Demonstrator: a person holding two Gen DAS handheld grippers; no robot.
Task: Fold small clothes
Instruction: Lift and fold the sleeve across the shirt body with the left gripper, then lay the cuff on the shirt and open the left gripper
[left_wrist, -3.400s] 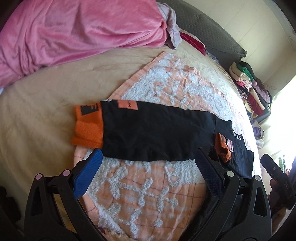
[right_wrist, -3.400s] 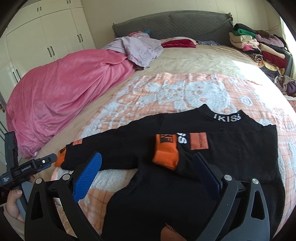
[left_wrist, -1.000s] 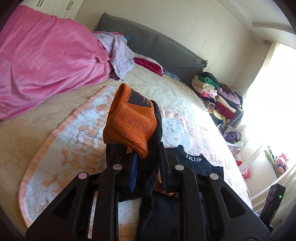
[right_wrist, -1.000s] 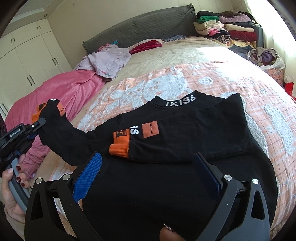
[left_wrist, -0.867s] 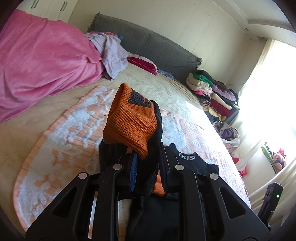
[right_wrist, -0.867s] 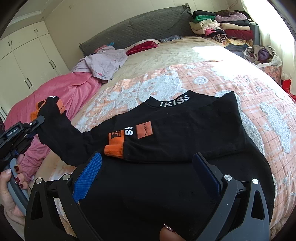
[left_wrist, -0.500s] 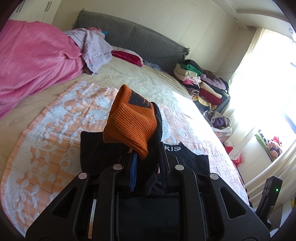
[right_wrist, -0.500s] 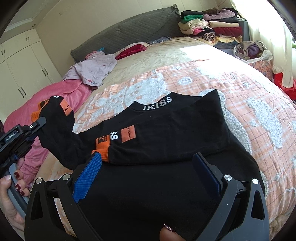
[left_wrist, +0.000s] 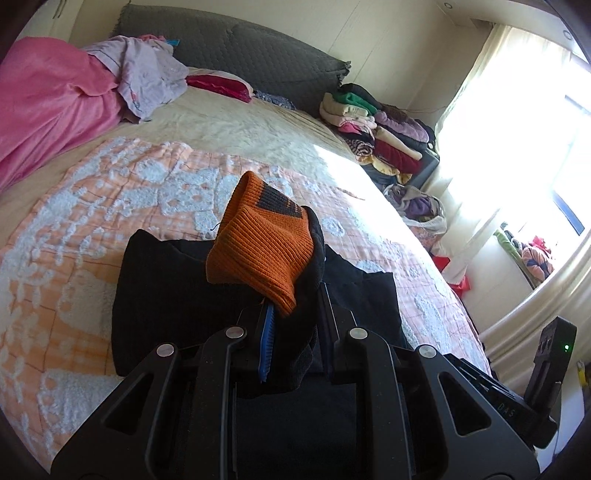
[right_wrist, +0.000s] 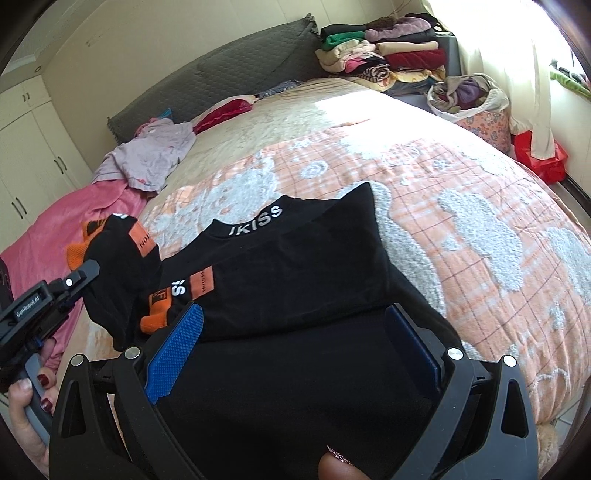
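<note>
A small black sweatshirt (right_wrist: 295, 266) with a white-lettered collar and orange cuffs lies on the peach and white quilt (right_wrist: 461, 206). One sleeve is folded across its chest, its orange cuff (right_wrist: 157, 312) pointing left. My left gripper (left_wrist: 295, 314) is shut on the other sleeve and holds it raised over the body (left_wrist: 162, 291), its orange cuff (left_wrist: 258, 247) flopped over the fingertips. In the right wrist view that raised sleeve (right_wrist: 118, 273) sits at the left. My right gripper (right_wrist: 291, 332) is open and empty, hovering over the lower half of the sweatshirt.
A pink blanket (left_wrist: 48, 110) and a lilac garment (left_wrist: 147, 79) lie at the bed's left by the grey headboard (left_wrist: 240, 51). Folded clothes (left_wrist: 373, 125) are stacked at the far right. A laundry basket (right_wrist: 469, 99) stands beside the bed under the bright window.
My left gripper closed on the left sleeve near its cuff, lifted it off the quilt and carried it right over the sweatshirt body. My right gripper stayed open and shifted slightly.
</note>
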